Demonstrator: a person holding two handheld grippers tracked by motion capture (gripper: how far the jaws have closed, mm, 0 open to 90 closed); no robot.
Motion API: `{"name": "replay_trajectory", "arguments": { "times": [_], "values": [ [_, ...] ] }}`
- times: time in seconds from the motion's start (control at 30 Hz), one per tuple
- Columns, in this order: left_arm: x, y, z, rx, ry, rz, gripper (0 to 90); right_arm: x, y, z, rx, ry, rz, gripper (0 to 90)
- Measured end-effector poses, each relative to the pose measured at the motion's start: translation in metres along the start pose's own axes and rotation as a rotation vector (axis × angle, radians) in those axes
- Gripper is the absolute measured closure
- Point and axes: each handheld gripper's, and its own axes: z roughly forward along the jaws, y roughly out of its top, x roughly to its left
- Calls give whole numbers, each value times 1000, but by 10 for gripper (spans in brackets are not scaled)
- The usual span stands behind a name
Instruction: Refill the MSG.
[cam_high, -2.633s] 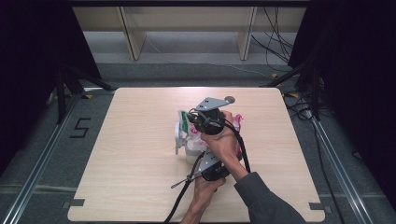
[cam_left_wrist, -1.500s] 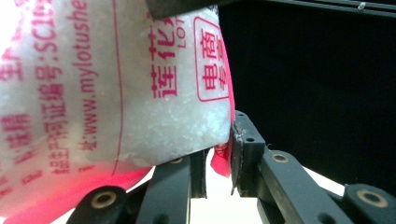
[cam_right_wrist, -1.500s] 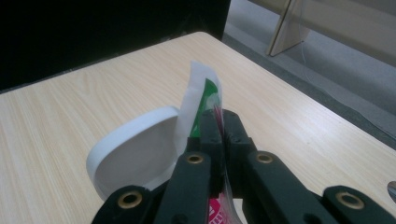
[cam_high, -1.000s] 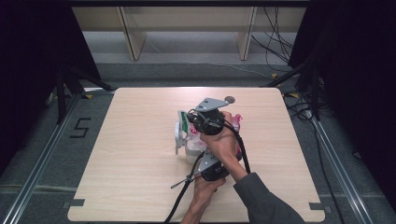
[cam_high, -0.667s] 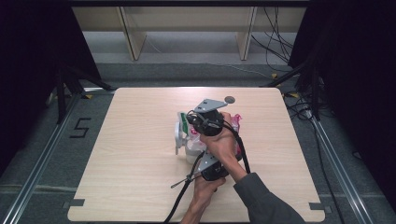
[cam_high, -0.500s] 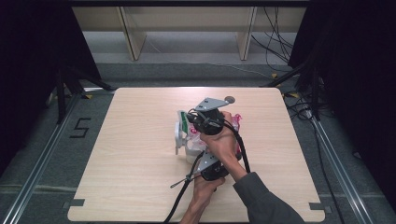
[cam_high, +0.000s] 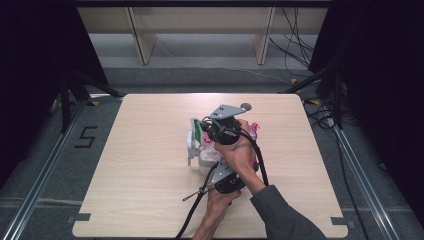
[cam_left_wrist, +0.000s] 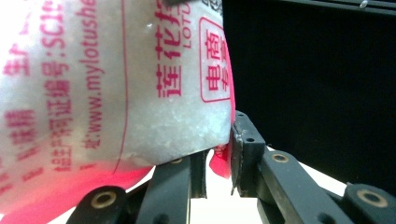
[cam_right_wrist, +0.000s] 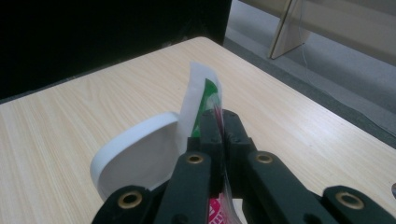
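Note:
A plastic bag (cam_left_wrist: 116, 93) of white granules with pink printing hangs in front of the left gripper view. My left gripper (cam_left_wrist: 219, 158) is shut on the bag's pink bottom edge. In the high view the left gripper (cam_high: 216, 171) sits low at mid-table and points away from the person. My right gripper (cam_right_wrist: 219, 122) is shut on a thin white, green and red strip of the bag (cam_right_wrist: 201, 95). In the high view the right gripper (cam_high: 206, 131) is above the left one and points left. The bag's pink part (cam_high: 254, 129) shows behind the right hand.
A white round container with its lid (cam_high: 191, 145) raised stands on the wooden table (cam_high: 140, 165) just left of the grippers; its white lid (cam_right_wrist: 135, 158) shows beside my right jaws. Cables trail toward the table's front edge. Shelves stand beyond the far edge.

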Motion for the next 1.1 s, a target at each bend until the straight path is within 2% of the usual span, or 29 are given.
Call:
{"name": "replay_trajectory", "arguments": {
  "times": [0.03, 0.07, 0.1, 0.13, 0.23, 0.37, 0.43, 0.47, 0.5, 0.53, 0.57, 0.6, 0.63, 0.67, 0.7, 0.73, 0.77, 0.83, 0.87, 0.93, 0.97, 1.07, 1.1],
  "values": [
    [0, 0, -1, 8, 6, 1, 779, 0, 0, 1, -20, -1, -5, 899],
    [1, -1, -1, 10, 8, 5, 779, -2, 1, -2, -14, 1, -24, 899],
    [2, -1, -2, 15, 10, 8, 779, 0, 1, -2, -18, 9, 9, 899],
    [1, -2, -1, 10, 9, -3, 778, 0, 0, -3, -31, 5, 20, 899],
    [1, -3, -1, 6, 6, -11, 778, -1, 1, -7, -39, 9, 24, 899],
    [3, -5, -1, 10, 0, 0, 778, -5, 1, -12, -40, 25, 7, 900],
    [3, -6, -1, 18, -2, 8, 777, -5, 0, -14, -39, 30, 44, 900],
    [0, -6, 1, -16, -2, -36, 776, -6, 0, -15, -45, 34, 41, 900],
    [1, -7, 1, -9, -8, -28, 776, -6, 0, -17, -50, 30, 35, 900],
    [3, -6, -1, 17, -1, -11, 775, -7, 0, -19, -48, 32, 49, 900],
    [0, -7, 0, -11, 3, -51, 774, -7, 0, -20, -57, 28, 57, 900],
    [1, -8, 0, -13, -4, -46, 773, -10, 0, -22, -62, 38, 40, 900],
    [1, -8, 0, -12, -7, -43, 773, -9, -1, -25, -61, 33, 61, 900],
    [1, -8, 0, -4, -4, -38, 772, -11, -1, -26, -72, 37, 45, 900],
    [2, -8, -1, 21, 1, -27, 770, -12, -1, -28, -75, 40, 50, 900],
    [2, -9, -1, 22, 3, -27, 768, -12, -2, -30, -88, 29, 62, 900],
    [2, -10, 0, 19, -5, -32, 767, -13, -2, -32, -83, 40, 55, 900],
    [4, -10, -2, 48, 1, -2, 765, -14, -3, -35, -95, 36, 65, 900],
    [3, -10, -1, 47, 0, -13, 765, -15, -3, -37, -89, 36, 61, 900],
    [3, -11, -1, 54, 2, -12, 763, -17, -5, -39, -106, 44, 61, 900],
    [3, -11, -2, 59, 4, -11, 761, -17, -5, -42, -96, 36, 75, 900],
    [4, -12, -2, 54, 10, -16, 752, -21, -5, -45, -108, 36, 58, 900],
    [5, -12, -2, 50, 11, -18, 744, -21, -5, -45, -118, 41, 68, 900]
  ]
}}
